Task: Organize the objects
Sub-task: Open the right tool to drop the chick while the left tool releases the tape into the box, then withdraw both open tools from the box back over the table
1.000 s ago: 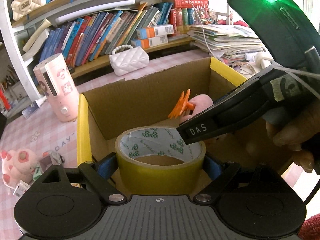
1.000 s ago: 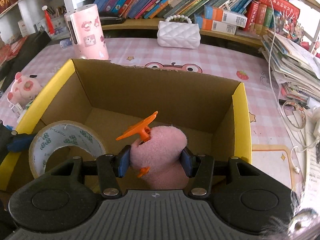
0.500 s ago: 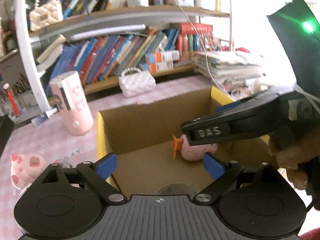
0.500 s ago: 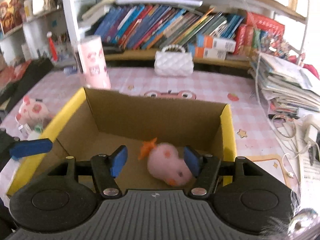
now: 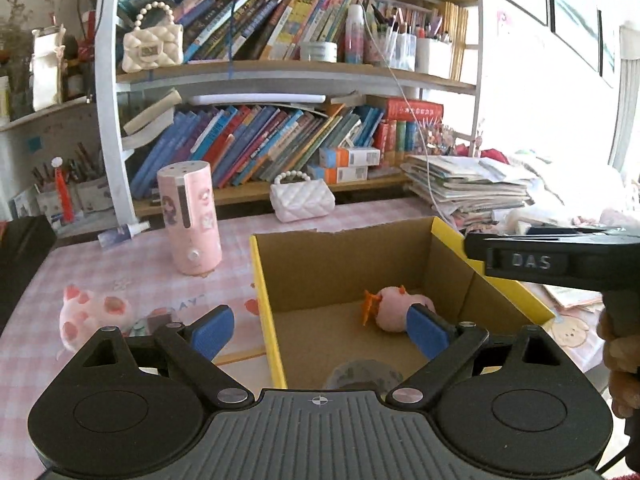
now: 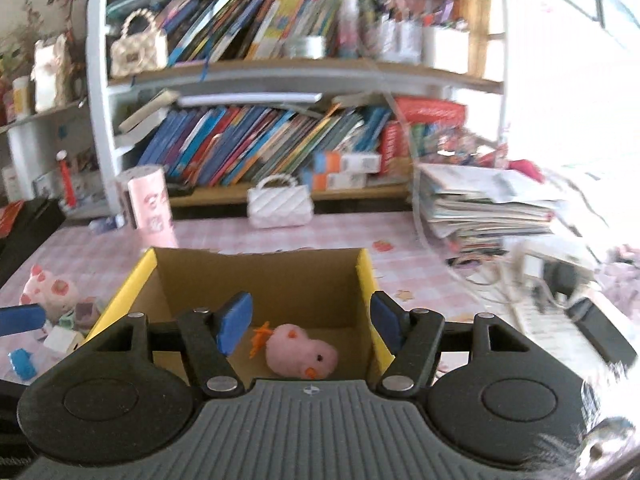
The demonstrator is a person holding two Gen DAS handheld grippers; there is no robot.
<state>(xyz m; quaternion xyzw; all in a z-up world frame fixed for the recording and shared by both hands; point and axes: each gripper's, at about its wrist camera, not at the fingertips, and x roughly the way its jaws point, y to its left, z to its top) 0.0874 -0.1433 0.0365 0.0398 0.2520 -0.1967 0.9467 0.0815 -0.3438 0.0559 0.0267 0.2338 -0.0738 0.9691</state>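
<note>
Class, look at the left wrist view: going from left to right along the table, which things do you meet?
Pink plush toy → pink cylinder → white purse → cardboard box → stack of papers.

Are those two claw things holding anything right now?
No. The left gripper and right gripper are both open and empty; the pink toy lies in the box.

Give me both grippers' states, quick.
Left gripper: open, holding nothing.
Right gripper: open, holding nothing.
</note>
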